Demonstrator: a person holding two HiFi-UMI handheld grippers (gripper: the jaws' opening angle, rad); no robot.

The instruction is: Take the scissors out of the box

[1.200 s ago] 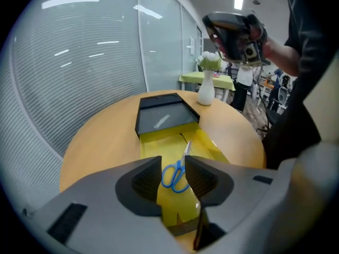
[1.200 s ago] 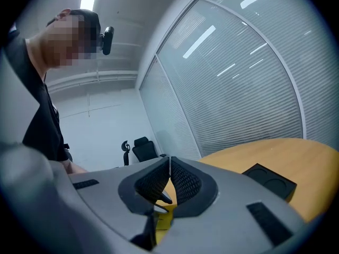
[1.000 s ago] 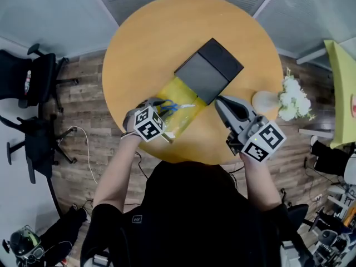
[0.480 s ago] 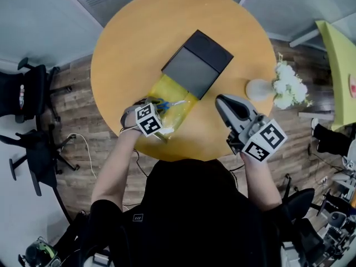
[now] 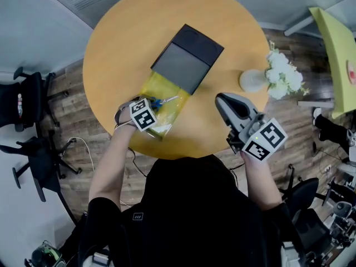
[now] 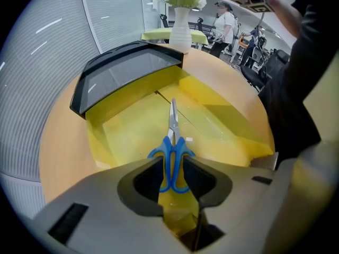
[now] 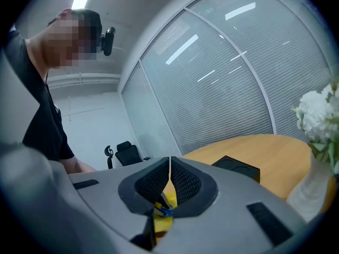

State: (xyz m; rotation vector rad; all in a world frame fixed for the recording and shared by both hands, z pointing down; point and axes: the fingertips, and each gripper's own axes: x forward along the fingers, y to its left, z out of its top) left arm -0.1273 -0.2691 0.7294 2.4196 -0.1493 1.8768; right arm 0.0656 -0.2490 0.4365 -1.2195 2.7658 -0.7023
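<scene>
The box is a black sleeve [image 5: 186, 57] with a yellow tray [image 5: 167, 88] pulled out towards me. Blue-handled scissors [image 6: 172, 160] lie flat in the tray [image 6: 132, 126], blades pointing at the sleeve [image 6: 127, 67]. My left gripper [image 6: 172, 176] points steeply down over them. Its jaws are closing with the blue handles between them, and no press on the handles shows. In the head view its marker cube [image 5: 143, 114] hides the tips beside the scissors [image 5: 158, 101]. My right gripper [image 5: 222, 100] hovers level at the table's near right, shut and empty [image 7: 169, 176].
A white vase with white flowers [image 5: 253, 79] stands on the round wooden table [image 5: 122, 32] right of the box, also in the left gripper view [image 6: 180, 23]. Black office chairs [image 5: 28, 93] stand on the floor at left. A person stands far off in the left gripper view [image 6: 225, 23].
My left gripper has sunk onto the tray, over the scissors' handles. The right gripper has drawn away from the box, to the right. The head view has shifted.
</scene>
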